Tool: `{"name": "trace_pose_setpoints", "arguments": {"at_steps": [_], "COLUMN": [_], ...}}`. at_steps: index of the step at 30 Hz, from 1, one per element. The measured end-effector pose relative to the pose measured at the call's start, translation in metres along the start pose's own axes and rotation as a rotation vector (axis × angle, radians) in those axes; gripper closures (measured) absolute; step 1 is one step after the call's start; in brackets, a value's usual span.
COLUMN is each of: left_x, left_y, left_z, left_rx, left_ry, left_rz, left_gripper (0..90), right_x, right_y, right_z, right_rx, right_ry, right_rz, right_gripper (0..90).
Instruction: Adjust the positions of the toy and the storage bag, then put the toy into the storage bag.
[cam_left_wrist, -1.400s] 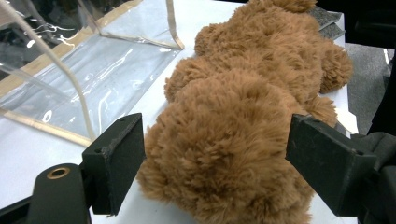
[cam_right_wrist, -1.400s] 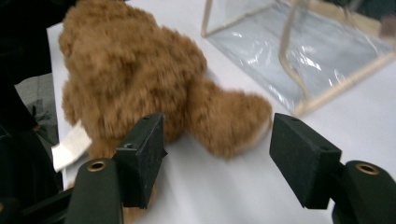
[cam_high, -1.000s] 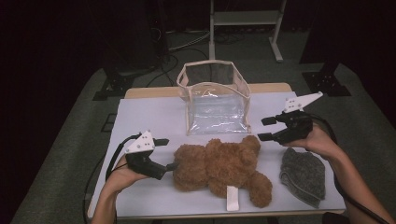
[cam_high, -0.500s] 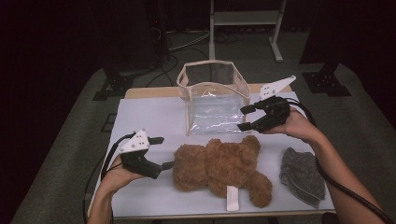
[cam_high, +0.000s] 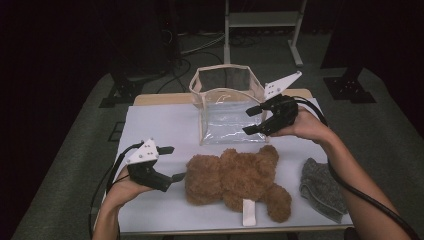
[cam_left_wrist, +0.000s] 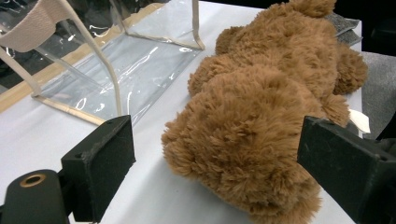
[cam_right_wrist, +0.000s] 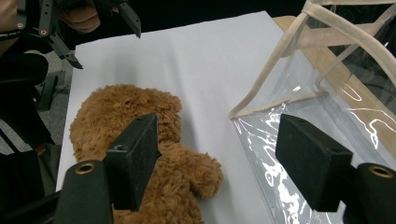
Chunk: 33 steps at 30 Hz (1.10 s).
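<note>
Your left tool (cam_high: 173, 163) sits wide open at the teddy bear (cam_high: 235, 177), jaws either side of its near end, pads not pressing; bear lies flat on the desk (cam_high: 160, 125), just in front of the clear bag (cam_high: 225, 110); your right tool (cam_high: 254, 120) hangs wide open and empty beside the bag's front right edge.

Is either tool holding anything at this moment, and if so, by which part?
Nothing is held. The left tool stands open by the brown plush teddy bear; the right tool hangs open beside the clear plastic bag.
</note>
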<state>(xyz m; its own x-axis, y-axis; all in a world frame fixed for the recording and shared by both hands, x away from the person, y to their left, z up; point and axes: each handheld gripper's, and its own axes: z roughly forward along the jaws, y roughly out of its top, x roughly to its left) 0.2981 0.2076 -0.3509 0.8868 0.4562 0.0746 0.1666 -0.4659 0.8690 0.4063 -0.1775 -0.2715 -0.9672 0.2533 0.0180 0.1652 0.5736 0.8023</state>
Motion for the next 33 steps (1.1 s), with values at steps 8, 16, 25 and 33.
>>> {"name": "trace_pose_setpoints", "arguments": {"at_steps": [8, 16, 25, 33], "left_x": [0.001, 0.003, 0.004, 0.002], "left_y": [0.0, -0.001, -0.001, -0.001], "left_z": [-0.003, -0.004, -0.004, -0.007], "left_rx": [-0.007, -0.013, -0.002, 0.0], "left_ry": [0.0, 0.008, 0.008, 0.01], "left_rz": [0.0, 0.003, 0.007, 0.008], "left_gripper": [10.0, 10.0, 10.0, 10.0], "right_x": [-0.005, -0.007, -0.009, -0.016], "right_y": [0.011, 0.024, 0.027, 0.035], "right_z": [0.008, 0.014, 0.018, 0.02], "right_rx": [0.015, 0.031, 0.039, 0.054], "right_ry": [0.014, 0.027, 0.038, 0.029], "right_rz": [-0.001, -0.011, -0.01, -0.023], "right_gripper": [28.9, 29.5, 28.9, 28.8]}}
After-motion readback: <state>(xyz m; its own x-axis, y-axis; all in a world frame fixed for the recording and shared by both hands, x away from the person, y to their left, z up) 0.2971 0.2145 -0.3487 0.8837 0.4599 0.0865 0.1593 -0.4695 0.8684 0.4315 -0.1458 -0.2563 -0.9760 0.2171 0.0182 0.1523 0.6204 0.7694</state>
